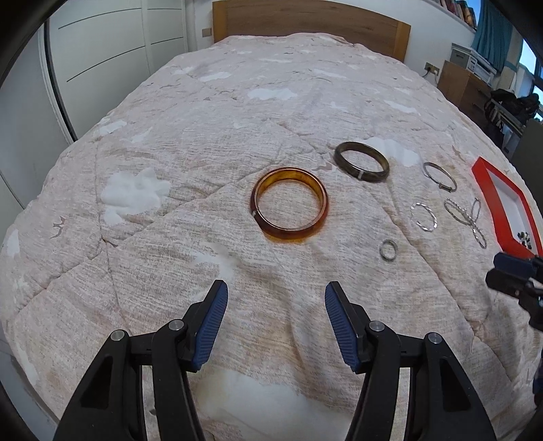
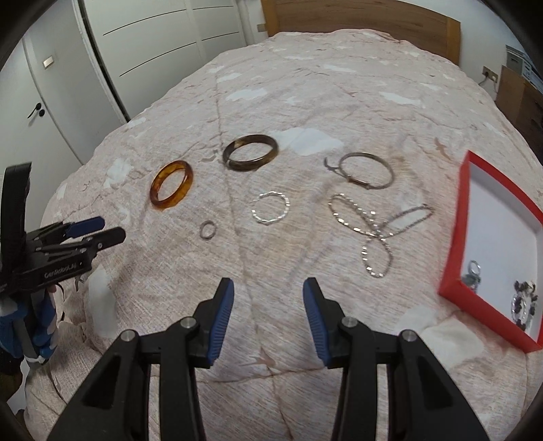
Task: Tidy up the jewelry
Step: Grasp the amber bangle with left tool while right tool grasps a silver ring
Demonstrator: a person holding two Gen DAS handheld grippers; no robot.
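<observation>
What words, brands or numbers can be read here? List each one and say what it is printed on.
"GenRobot.AI" – white lettering on the black body of the left gripper, seen in the right wrist view.
Books on the shelf at the top right of the left wrist view: spines too small and blurred to read.
Red box, bangles, rings and bedspread: no text visible.

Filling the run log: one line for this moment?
left gripper open, empty | right gripper open, empty | amber bangle on bedspread | red box right
</observation>
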